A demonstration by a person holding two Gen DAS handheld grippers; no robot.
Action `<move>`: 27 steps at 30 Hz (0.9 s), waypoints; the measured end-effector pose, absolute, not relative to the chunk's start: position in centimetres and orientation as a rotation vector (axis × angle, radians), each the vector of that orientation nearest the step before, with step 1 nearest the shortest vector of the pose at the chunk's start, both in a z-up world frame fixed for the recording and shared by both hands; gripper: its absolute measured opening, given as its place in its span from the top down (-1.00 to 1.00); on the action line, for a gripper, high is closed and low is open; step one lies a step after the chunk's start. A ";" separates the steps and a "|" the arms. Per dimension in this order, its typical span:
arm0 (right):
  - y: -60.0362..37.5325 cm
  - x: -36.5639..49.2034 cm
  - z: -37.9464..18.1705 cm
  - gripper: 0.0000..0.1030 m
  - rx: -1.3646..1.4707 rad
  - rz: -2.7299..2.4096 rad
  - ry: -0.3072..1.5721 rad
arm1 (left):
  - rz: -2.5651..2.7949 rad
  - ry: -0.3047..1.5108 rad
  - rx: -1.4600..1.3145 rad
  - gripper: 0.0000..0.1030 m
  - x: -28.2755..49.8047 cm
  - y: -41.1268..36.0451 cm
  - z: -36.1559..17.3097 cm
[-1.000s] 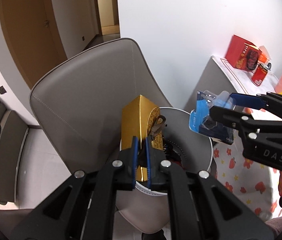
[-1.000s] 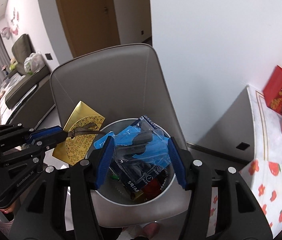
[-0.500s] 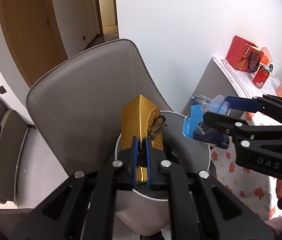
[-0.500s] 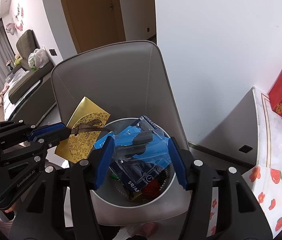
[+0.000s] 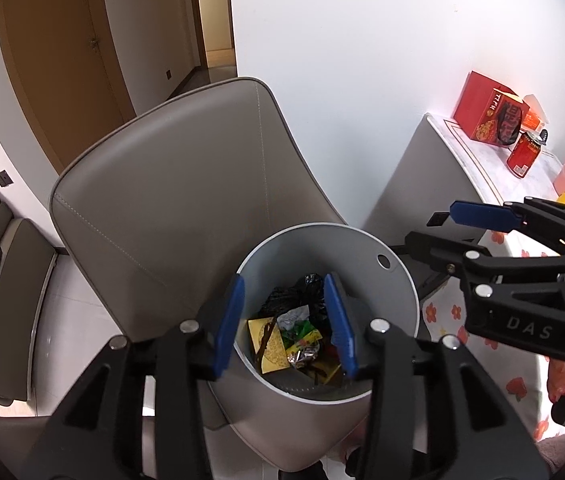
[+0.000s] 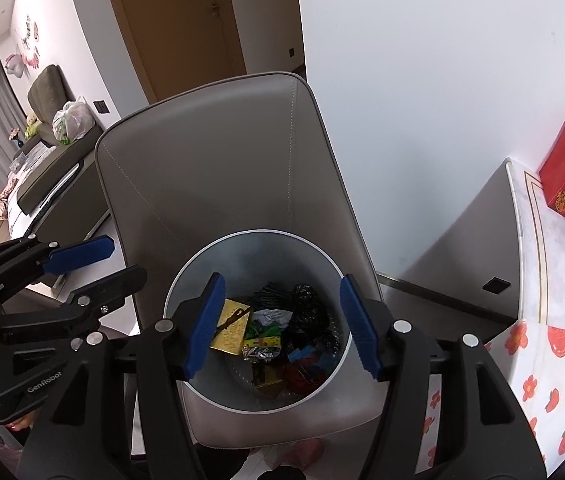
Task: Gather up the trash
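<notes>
Your left claw (image 5: 286,322) and right claw (image 6: 282,324) both hang released over the bin (image 6: 202,280); gold box (image 6: 231,332) lies inside at 9 o'clock.

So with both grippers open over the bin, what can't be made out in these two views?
- Bin base and what it stands on: hidden by gripper bodies, both views.
- Trash under the gold packet and black bag: buried.
- Red can: print too small in the left wrist view; cut off by the right wrist view's edge.
- Left gripper and right gripper: holders out of frame.
</notes>
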State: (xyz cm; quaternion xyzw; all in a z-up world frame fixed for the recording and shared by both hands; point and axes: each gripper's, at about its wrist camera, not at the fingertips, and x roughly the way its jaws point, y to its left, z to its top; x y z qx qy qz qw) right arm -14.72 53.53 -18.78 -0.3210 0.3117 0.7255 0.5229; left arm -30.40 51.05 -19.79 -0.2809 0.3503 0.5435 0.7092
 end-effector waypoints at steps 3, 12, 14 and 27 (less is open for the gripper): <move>53.5 -14.7 -18.8 -0.18 -0.768 1.736 0.743 | 1.210 0.774 -0.623 0.00 -30.4 51.0 -19.7; 53.0 -14.3 -18.7 -0.21 -0.755 1.701 0.740 | 1.188 0.759 -0.604 -0.39 -29.9 50.8 -19.1; 52.6 -14.0 -18.6 -0.27 -0.753 1.676 0.740 | 1.172 0.761 -0.597 -0.43 -29.5 50.8 -19.0; 44.3 -6.3 -17.0 -0.45 -0.558 1.273 0.773 | 0.854 0.802 -0.375 -0.52 -21.3 48.9 -17.3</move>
